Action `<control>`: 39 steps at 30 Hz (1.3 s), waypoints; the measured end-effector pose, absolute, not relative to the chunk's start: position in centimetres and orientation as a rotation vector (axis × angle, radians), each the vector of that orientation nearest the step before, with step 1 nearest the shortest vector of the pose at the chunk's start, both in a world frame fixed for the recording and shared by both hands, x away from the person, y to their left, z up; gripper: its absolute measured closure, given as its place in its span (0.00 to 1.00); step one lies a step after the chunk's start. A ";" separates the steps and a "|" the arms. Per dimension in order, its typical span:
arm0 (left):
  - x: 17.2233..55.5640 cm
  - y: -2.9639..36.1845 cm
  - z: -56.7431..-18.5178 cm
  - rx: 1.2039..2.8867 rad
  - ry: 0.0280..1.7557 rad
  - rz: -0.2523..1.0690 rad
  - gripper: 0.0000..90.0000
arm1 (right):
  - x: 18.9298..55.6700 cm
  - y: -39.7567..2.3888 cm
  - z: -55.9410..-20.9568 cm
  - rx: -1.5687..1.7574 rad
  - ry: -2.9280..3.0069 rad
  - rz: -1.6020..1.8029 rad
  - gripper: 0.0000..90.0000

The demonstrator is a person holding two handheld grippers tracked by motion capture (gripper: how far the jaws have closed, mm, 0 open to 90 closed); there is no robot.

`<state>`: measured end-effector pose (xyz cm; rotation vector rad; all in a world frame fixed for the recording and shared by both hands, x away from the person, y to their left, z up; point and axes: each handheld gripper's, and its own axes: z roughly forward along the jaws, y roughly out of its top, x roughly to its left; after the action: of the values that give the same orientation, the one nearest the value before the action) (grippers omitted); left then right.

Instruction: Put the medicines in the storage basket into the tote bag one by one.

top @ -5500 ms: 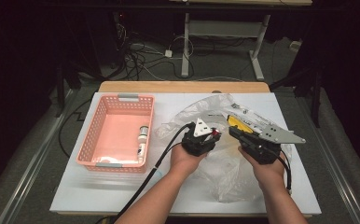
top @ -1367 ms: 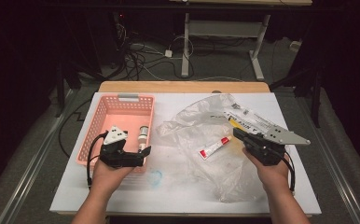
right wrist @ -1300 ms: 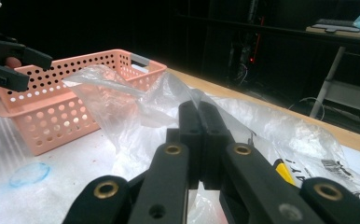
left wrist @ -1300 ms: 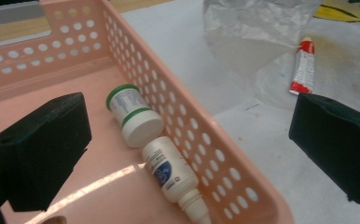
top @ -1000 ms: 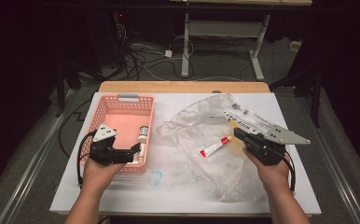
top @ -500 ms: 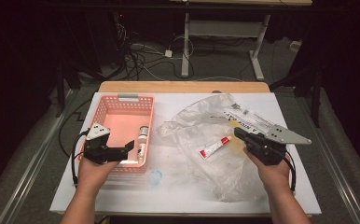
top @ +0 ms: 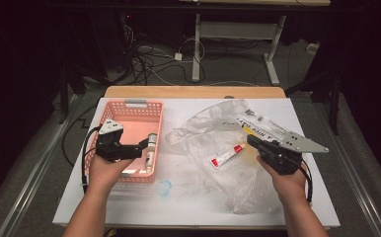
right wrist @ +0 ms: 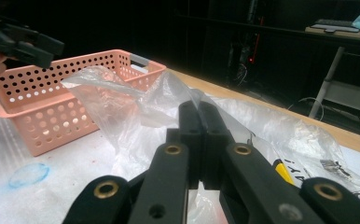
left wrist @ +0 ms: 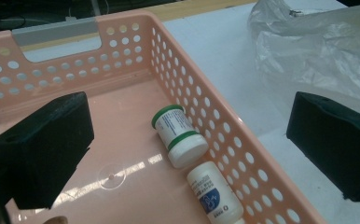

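right tool (top: 255,142) pinching clear crinkled plastic bag (top: 228,148), printed label

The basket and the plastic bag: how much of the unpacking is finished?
Two bottles already lie in the pink basket: a green-capped one and a white one. The left gripper hangs open and empty above them. The right gripper is shut, pinching the clear plastic bag. A red-capped tube lies in the bag, not yet moved.
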<state>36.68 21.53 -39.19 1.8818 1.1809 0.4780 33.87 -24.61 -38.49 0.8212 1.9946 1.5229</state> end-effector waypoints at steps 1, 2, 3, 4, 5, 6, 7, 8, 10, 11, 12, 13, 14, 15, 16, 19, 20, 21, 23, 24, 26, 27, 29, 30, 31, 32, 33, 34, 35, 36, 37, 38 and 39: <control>37.0 21.4 -39.1 1.891 1.186 0.478 0.00 | 33.9 -24.6 -38.5 0.817 1.994 1.522 1.00; 37.3 21.3 -39.1 1.898 1.191 0.476 0.00 | 33.9 -24.6 -38.5 0.816 1.994 1.524 1.00; 37.7 21.2 -39.1 1.905 1.193 0.473 0.00 | 33.9 -24.6 -38.5 0.818 1.994 1.525 1.00; 38.0 21.1 -39.2 1.912 1.198 0.468 0.00 | 33.9 -24.6 -38.5 0.819 1.993 1.525 1.00; 38.4 21.1 -39.2 1.918 1.203 0.462 0.00 | 33.9 -24.6 -38.5 0.820 1.993 1.525 1.00; 38.7 21.0 -39.3 1.921 1.211 0.454 0.00 | 33.9 -24.6 -38.5 0.822 1.994 1.524 1.00; 39.0 21.0 -39.4 1.928 1.217 0.450 0.00 | 33.9 -24.6 -38.5 0.819 1.994 1.523 1.00; 39.3 20.9 -39.4 1.935 1.222 0.448 0.00 | 33.9 -24.6 -38.5 0.819 1.993 1.522 1.00; 39.8 20.8 -39.5 1.946 1.233 0.439 0.00 | 33.9 -24.7 -38.5 0.818 1.990 1.523 1.00; 40.1 20.7 -39.6 1.949 1.238 0.437 0.00 | 33.9 -24.7 -38.5 0.819 1.991 1.523 1.00; 40.3 20.7 -39.6 1.952 1.243 0.430 0.00 | 33.9 -24.7 -38.5 0.816 1.990 1.524 1.00; 40.6 20.6 -39.7 1.957 1.251 0.427 0.01 | 33.9 -24.7 -38.5 0.816 1.989 1.524 1.00; 40.8 20.6 -39.7 1.963 1.258 0.422 0.01 | 33.9 -24.7 -38.5 0.816 1.989 1.524 1.00; 41.1 20.6 -39.8 1.970 1.267 0.418 0.01 | 33.9 -24.7 -38.5 0.817 1.989 1.525 1.00; 41.4 20.6 -39.9 1.981 1.275 0.412 0.01 | 33.9 -24.7 -38.5 0.817 1.989 1.525 1.00; 42.2 20.6 -40.2 2.005 1.300 0.389 0.01 | 33.9 -24.7 -38.5 0.817 1.990 1.526 1.00; 42.4 20.6 -40.3 2.009 1.310 0.385 0.01 | 33.9 -24.7 -38.5 0.817 1.991 1.526 1.00; 42.6 20.7 -40.4 2.015 1.315 0.382 0.01 | 33.9 -24.7 -38.5 0.817 1.990 1.526 1.00; 42.9 20.6 -40.5 2.019 1.328 0.375 0.01 | 33.9 -24.7 -38.5 0.818 1.990 1.526 1.00; 43.0 20.6 -40.6 2.025 1.334 0.372 0.01 | 33.9 -24.7 -38.5 0.818 1.990 1.526 1.00; 43.3 20.5 -40.9 2.038 1.343 0.365 0.01 | 33.9 -24.7 -38.5 0.817 1.992 1.527 1.00; 43.4 20.5 -41.0 2.044 1.347 0.357 0.01 | 34.0 -24.7 -38.5 0.816 1.993 1.526 1.00; 43.7 20.6 -41.3 2.050 1.362 0.343 0.01 | 34.0 -24.7 -38.5 0.815 1.993 1.527 1.00; 43.8 20.6 -41.4 2.050 1.370 0.337 0.02 | 34.0 -24.7 -38.5 0.816 1.992 1.528 1.00; 43.9 20.6 -41.5 2.054 1.374 0.334 0.02 | 34.0 -24.7 -38.6 0.817 1.992 1.528 1.00; 43.9 20.6 -41.6 2.056 1.379 0.330 0.02 | 34.0 -24.7 -38.6 0.817 1.992 1.526 1.00; 44.0 20.6 -41.7 2.058 1.384 0.327 0.03 | 33.9 -24.7 -38.6 0.820 1.990 1.528 1.00; 44.1 20.5 -41.8 2.063 1.386 0.320 0.03 | 34.0 -24.6 -38.6 0.820 1.991 1.528 1.00; 44.2 20.5 -41.9 2.067 1.390 0.307 0.03 | 34.0 -24.6 -38.6 0.820 1.991 1.529 1.00; 44.3 20.5 -42.1 2.070 1.395 0.293 0.04 | 34.0 -24.6 -38.6 0.819 1.992 1.528 1.00; 44.5 20.5 -42.3 2.074 1.401 0.279 0.05 | 34.0 -24.6 -38.6 0.820 1.993 1.529 1.00; 44.6 20.5 -42.4 2.080 1.407 0.267 0.05 | 34.0 -24.6 -38.6 0.819 1.993 1.528 1.00; 44.7 20.5 -42.6 2.088 1.411 0.256 0.07 | 34.0 -24.6 -38.6 0.821 1.994 1.526 1.00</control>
<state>44.73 20.51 -42.57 2.0884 1.4114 0.2556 33.99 -24.62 -38.62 0.8211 1.9939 1.5257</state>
